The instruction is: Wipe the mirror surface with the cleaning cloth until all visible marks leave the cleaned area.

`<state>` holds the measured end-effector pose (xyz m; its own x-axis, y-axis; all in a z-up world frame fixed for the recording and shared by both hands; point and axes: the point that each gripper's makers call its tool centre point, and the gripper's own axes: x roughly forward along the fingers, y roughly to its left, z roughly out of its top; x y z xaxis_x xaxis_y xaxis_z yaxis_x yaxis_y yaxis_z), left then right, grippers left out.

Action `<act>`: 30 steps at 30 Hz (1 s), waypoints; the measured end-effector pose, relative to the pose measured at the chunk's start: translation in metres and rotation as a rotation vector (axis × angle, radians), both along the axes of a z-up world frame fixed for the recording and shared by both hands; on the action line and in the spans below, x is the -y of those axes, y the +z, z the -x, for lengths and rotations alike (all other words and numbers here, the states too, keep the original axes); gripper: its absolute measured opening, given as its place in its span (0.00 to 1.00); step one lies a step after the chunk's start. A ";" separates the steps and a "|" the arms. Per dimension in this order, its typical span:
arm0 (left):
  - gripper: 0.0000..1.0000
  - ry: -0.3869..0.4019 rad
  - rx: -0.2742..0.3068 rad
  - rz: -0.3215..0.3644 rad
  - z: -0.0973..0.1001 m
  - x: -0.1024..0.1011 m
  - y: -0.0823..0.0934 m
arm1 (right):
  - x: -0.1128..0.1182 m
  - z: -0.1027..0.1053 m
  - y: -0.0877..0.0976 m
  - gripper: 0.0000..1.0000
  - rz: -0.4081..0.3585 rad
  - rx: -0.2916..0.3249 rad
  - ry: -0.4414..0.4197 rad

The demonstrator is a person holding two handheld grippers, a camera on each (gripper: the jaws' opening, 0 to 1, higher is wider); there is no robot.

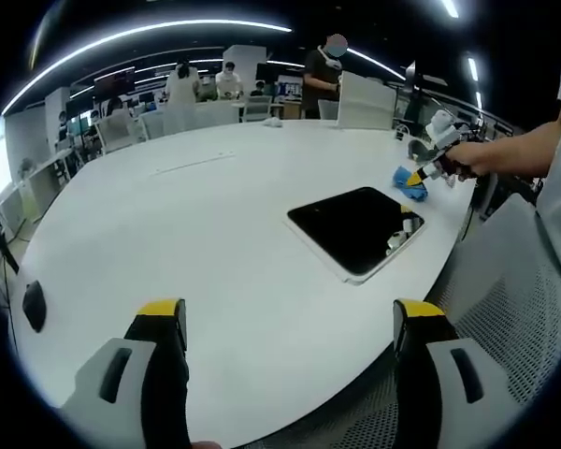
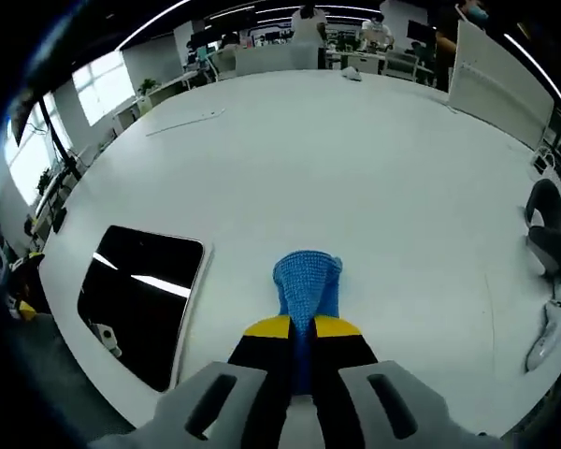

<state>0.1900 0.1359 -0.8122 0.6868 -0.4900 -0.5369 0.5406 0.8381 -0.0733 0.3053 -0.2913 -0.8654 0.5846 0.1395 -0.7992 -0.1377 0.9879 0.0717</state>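
One mirror (image 2: pixel 140 299) lies flat on the white surface (image 2: pixel 355 168), close to its near edge, and its dark face reflects the ceiling lights as two bright streaks. It lies flat probably so that it can be wiped from above without a second support. I cannot tell from here whether marks are on it.

The blue cleaning cloth (image 2: pixel 307 281) sits just beside the mirror, on the right of it in the right gripper view, not yet on the glass. The right hand-held gripper (image 2: pixel 302 329) has its jaws closed together on the near end of the cloth, so the loose part hangs in front, ready to be dragged over the mirror.

The left hand-held gripper (image 1: pixel 290 323) has its jaws wide apart with nothing between them, held well back from the mirror (image 1: pixel 355 229). I think it waits there to keep the workspace in view. Far behind, people stand at desks.
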 end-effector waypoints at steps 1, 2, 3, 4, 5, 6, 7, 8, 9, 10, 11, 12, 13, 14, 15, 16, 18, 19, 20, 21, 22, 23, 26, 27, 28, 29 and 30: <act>0.91 -0.002 0.000 0.002 0.000 0.000 0.000 | 0.000 0.001 0.002 0.01 0.007 -0.001 -0.005; 0.91 -0.005 0.000 0.005 0.000 0.000 -0.001 | 0.001 -0.001 0.003 0.01 0.006 -0.002 -0.003; 0.91 -0.007 0.000 0.007 0.000 0.000 -0.001 | 0.001 -0.002 0.005 0.01 0.004 0.001 -0.002; 0.92 -0.009 -0.001 0.009 0.000 0.000 -0.001 | 0.002 -0.004 0.006 0.01 0.001 0.004 -0.006; 0.92 -0.012 -0.002 0.011 0.000 0.000 -0.002 | 0.002 -0.006 0.009 0.01 -0.009 0.008 -0.029; 0.92 -0.013 -0.001 0.013 0.000 0.000 -0.002 | 0.002 -0.009 0.010 0.01 -0.022 0.008 -0.045; 0.93 -0.013 0.001 0.022 0.000 0.001 -0.001 | 0.002 -0.010 0.011 0.01 -0.025 0.006 -0.052; 0.96 -0.011 0.003 0.028 -0.001 0.000 -0.001 | 0.001 -0.010 0.012 0.01 -0.022 0.003 -0.051; 0.98 -0.006 0.014 0.032 -0.002 0.001 0.002 | -0.001 -0.010 0.014 0.01 -0.021 0.002 -0.052; 0.99 -0.003 0.026 0.032 -0.003 0.000 0.004 | -0.003 -0.011 0.015 0.01 -0.028 0.001 -0.058; 0.99 -0.003 0.029 0.035 -0.003 0.001 0.005 | -0.006 -0.010 0.015 0.00 -0.039 -0.008 -0.060; 0.99 -0.003 0.027 0.038 -0.002 0.002 0.006 | -0.009 -0.010 0.014 0.00 -0.044 -0.017 -0.055; 0.99 -0.002 0.020 0.039 -0.001 0.002 0.005 | -0.011 -0.010 0.014 0.00 -0.043 -0.021 -0.050; 0.99 0.001 0.019 0.036 -0.001 0.002 0.005 | -0.012 -0.010 0.014 0.00 -0.039 -0.026 -0.045; 0.99 0.002 0.020 0.037 -0.001 0.001 0.006 | -0.014 -0.010 0.015 0.00 -0.040 -0.029 -0.045; 0.99 0.002 0.017 0.045 -0.001 0.002 0.006 | -0.016 -0.010 0.016 0.00 -0.049 -0.031 -0.049; 0.99 -0.006 0.012 0.041 0.000 0.003 0.005 | -0.023 -0.009 0.019 0.00 -0.075 -0.043 -0.054; 0.99 -0.012 0.010 0.038 0.001 0.004 0.005 | -0.028 -0.008 0.018 0.00 -0.089 -0.054 -0.043; 0.99 -0.016 0.010 0.042 0.001 0.006 0.006 | -0.032 -0.006 0.020 0.00 -0.090 -0.060 -0.041; 0.99 -0.017 0.011 0.049 0.001 0.006 0.006 | -0.035 -0.005 0.020 0.00 -0.089 -0.060 -0.038; 0.99 -0.020 0.013 0.055 0.001 0.007 0.006 | -0.038 -0.005 0.021 0.00 -0.091 -0.063 -0.037; 0.99 -0.027 0.017 0.051 0.001 0.007 0.006 | -0.045 -0.004 0.022 0.00 -0.104 -0.067 -0.031; 0.99 -0.025 0.018 0.048 0.001 0.006 0.006 | -0.054 -0.004 0.022 0.00 -0.103 -0.078 -0.007; 0.99 -0.019 0.021 0.050 0.000 0.005 0.007 | -0.058 -0.005 0.022 0.00 -0.104 -0.081 0.003; 0.99 -0.014 0.026 0.052 0.000 0.005 0.008 | -0.061 -0.006 0.022 0.00 -0.104 -0.082 0.008; 0.99 -0.012 0.028 0.053 0.000 0.005 0.009 | -0.064 -0.007 0.021 0.00 -0.104 -0.086 0.011; 0.99 -0.012 0.026 0.051 0.000 0.005 0.008 | -0.066 -0.008 0.021 0.00 -0.107 -0.089 0.014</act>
